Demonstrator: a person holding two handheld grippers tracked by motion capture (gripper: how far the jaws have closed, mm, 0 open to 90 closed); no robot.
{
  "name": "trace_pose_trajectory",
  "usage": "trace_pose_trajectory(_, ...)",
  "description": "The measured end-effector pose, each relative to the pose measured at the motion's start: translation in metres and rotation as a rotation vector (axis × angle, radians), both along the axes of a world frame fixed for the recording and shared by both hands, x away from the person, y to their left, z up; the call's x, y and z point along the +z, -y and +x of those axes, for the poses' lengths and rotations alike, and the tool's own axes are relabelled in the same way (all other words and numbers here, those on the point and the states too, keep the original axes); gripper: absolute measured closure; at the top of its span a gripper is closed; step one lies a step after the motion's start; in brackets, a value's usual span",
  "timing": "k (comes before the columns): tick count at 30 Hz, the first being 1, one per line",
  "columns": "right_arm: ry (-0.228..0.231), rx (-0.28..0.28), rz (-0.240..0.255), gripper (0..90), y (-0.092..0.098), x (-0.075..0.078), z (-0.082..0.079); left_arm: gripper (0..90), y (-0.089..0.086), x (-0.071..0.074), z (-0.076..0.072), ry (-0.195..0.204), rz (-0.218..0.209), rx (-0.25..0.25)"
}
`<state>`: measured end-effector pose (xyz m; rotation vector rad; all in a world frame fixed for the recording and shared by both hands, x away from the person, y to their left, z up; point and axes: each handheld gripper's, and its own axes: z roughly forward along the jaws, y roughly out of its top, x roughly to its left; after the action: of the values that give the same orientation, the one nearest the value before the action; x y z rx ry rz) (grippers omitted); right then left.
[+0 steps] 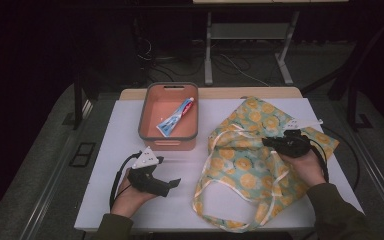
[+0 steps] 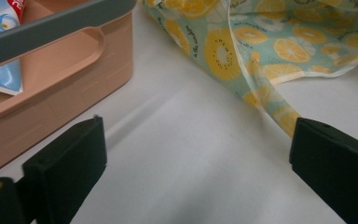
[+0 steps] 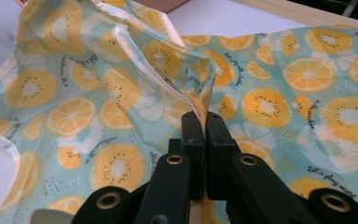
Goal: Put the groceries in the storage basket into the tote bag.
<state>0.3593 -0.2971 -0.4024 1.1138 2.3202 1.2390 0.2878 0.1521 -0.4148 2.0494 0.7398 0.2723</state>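
A tote bag [image 1: 245,160] printed with orange and kiwi slices lies spread over the right half of the white table [image 1: 130,200], its pale handles looping toward the front edge. My right gripper [image 1: 270,142] rests over the bag's upper middle. In the right gripper view its jaws [image 3: 205,119] are shut, pinching a raised fold of the bag's fabric [image 3: 98,93]. My left gripper [image 1: 167,172] sits left of the bag and in front of the basket. It stands open [image 2: 196,140], with bare table between the jaws and a bag handle [image 2: 270,93] just beyond.
A salmon-pink basket [image 1: 168,135] with a grey rim stands at the table's back middle and holds a toothpaste tube [image 1: 176,117]. The left gripper view shows the basket's handle wall [image 2: 74,74] close on the left. Beyond the table are a dark floor and stand legs [image 1: 208,50].
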Motion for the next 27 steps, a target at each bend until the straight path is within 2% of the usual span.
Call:
trace_pose_trajectory(2,-0.003,0.003,-0.001,88.2,0.000,-0.001,0.000,0.0,0.000,0.003,0.002,-0.004,-0.008,0.012)
trace_pose_trajectory(5,-0.010,0.004,0.002,88.2,0.000,-0.001,0.000,0.0,0.000,0.008,0.003,-0.007,-0.027,0.000)
trace_pose_trajectory(13,-0.008,0.005,0.004,88.2,0.001,-0.001,0.000,0.0,0.003,0.025,0.015,0.010,-0.045,0.005)
trace_pose_trajectory(19,-0.009,0.004,0.007,88.1,0.002,-0.001,0.000,0.0,0.007,0.035,0.031,0.017,-0.059,0.020)
trace_pose_trajectory(27,-0.013,0.006,0.010,88.1,0.002,-0.002,0.000,0.2,0.009,0.048,0.061,0.030,-0.065,0.048)
